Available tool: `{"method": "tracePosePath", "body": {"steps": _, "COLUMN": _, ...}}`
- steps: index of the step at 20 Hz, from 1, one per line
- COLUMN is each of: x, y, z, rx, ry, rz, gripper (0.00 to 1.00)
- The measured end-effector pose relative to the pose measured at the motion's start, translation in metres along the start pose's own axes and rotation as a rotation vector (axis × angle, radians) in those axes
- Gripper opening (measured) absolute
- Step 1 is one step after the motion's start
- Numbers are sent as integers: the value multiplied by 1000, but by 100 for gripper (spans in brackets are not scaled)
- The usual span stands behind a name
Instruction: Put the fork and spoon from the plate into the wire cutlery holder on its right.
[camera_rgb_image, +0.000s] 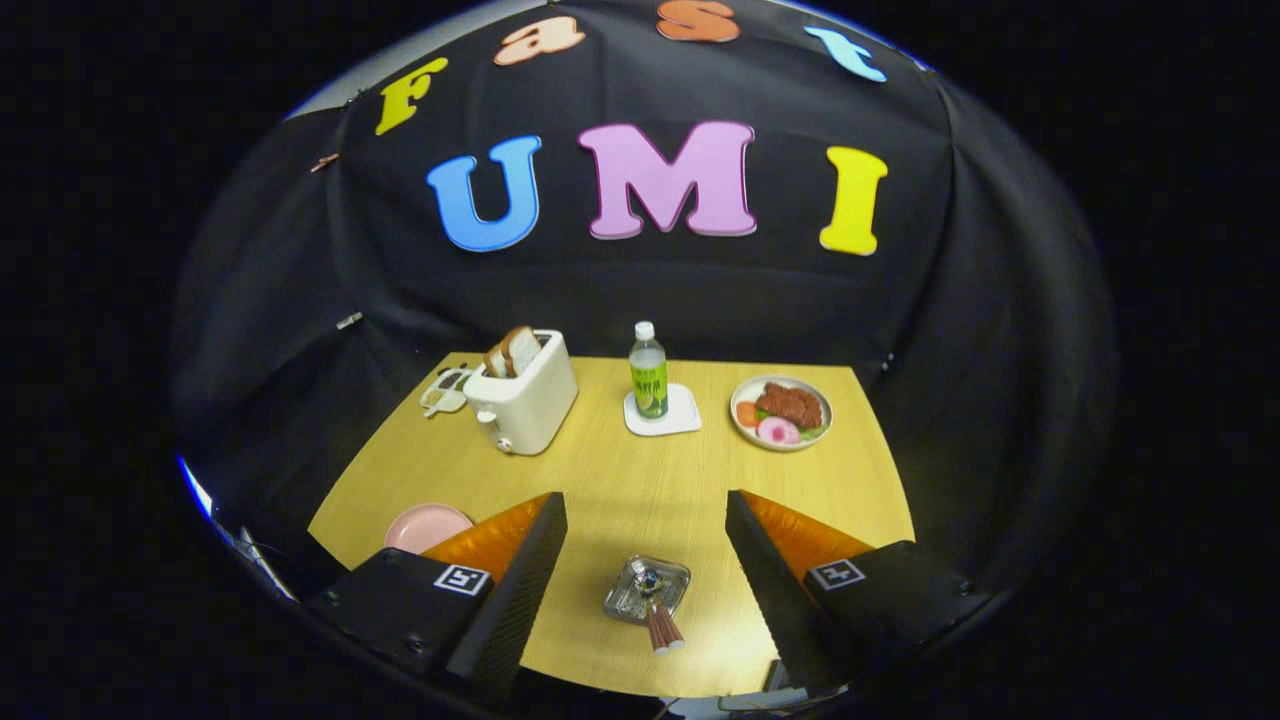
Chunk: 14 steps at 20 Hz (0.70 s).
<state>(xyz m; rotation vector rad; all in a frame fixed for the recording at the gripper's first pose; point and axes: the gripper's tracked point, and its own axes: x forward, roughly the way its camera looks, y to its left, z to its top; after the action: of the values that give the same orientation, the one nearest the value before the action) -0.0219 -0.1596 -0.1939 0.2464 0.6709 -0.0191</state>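
Between our wide-open fingers (645, 520), empty, the wire cutlery holder (647, 590) stands on the bench (640, 480) with cutlery handles (664, 630) sticking out. We see the pink plate (428, 526) left of it, bare.

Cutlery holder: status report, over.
Tongs open, empty. Cutlery holder between the fingers, handles already standing in it. Pink plate beside it, contents hidden. Nothing in the way.

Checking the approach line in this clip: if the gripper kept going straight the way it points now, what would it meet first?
Probably the wire cutlery holder, which sits between the open fingers of the gripper with handles sticking out. Depth is unclear; if it passes above, bare table follows, then the bottle.
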Motion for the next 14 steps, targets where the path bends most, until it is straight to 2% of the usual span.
{"method": "tracePosePath", "body": {"steps": 6, "x": -38, "y": 11, "z": 49, "rx": -43, "ry": -185, "rz": 29, "gripper": 99}}
{"method": "tracePosePath", "body": {"steps": 14, "x": -50, "y": 12, "z": 52, "rx": -73, "ry": -260, "rz": 103, "gripper": 99}}
